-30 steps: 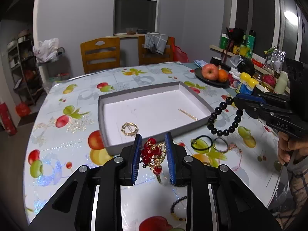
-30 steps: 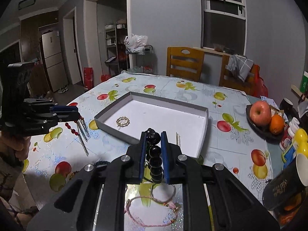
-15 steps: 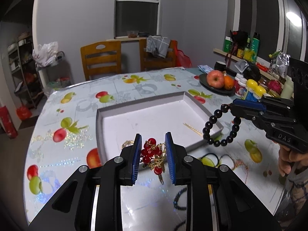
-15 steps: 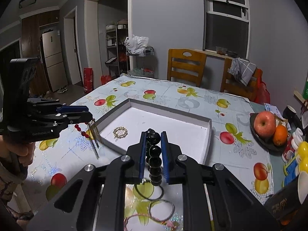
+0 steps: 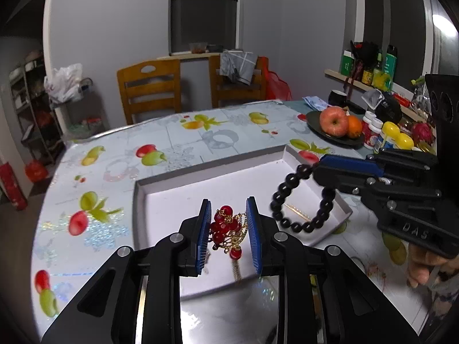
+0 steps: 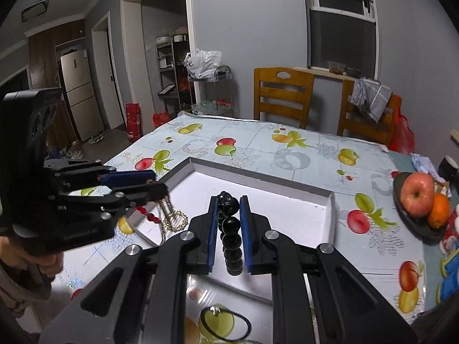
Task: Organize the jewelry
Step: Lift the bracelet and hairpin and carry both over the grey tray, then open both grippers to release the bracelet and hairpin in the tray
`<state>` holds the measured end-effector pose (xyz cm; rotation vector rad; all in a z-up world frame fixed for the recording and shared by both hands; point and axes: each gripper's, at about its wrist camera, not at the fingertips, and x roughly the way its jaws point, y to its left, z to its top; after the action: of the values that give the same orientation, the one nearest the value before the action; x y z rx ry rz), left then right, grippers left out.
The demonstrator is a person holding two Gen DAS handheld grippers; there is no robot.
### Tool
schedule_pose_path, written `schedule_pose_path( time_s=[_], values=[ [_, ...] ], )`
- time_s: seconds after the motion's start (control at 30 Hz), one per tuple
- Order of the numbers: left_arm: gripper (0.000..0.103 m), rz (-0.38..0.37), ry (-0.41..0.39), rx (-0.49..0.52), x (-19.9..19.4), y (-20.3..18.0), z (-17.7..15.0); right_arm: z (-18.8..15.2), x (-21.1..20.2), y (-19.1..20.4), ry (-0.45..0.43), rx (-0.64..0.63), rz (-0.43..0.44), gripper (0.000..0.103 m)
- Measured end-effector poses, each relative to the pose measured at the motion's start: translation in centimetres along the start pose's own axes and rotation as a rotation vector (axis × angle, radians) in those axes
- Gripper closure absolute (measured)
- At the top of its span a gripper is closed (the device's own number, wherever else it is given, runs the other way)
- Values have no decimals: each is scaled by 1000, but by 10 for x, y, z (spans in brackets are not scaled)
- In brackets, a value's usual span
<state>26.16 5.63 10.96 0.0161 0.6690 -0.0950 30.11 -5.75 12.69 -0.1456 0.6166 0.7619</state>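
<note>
Both pieces hang over the tray (image 5: 137,200), left gripper (image 5: 228,225) clamped on the red-bead ornament (image 5: 226,229), right gripper (image 6: 228,230) on the black bracelet (image 6: 231,238); next, probably lower and release.

Red-bead gold ornament (image 5: 228,230) and black bead bracelet (image 5: 301,200), both aloft over white tray (image 5: 160,200).

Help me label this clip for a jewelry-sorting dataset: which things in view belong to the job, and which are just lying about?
Part of the job:
- red bead ornament in the left gripper
- black bead bracelet in the right gripper
- white tray
- gold pin in the tray
- black ring on the table

Just lying about:
- fruit plate with apple and orange
- chairs
- bottles
</note>
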Motion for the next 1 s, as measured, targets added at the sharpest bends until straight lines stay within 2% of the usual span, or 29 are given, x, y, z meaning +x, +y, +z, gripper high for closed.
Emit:
schedule_pose_path(
  time_s=[0.27, 0.63, 1.0],
  values=[
    [77, -57, 23, -1, 40, 4, 1, -2, 42, -19, 80, 21, -40, 88],
    [77, -6, 72, 3, 83, 27, 13, -11, 72, -56, 125, 98, -104, 88],
    [76, 36, 146, -29, 103, 43, -2, -21, 88, -72, 167, 111, -120, 88]
  ],
)
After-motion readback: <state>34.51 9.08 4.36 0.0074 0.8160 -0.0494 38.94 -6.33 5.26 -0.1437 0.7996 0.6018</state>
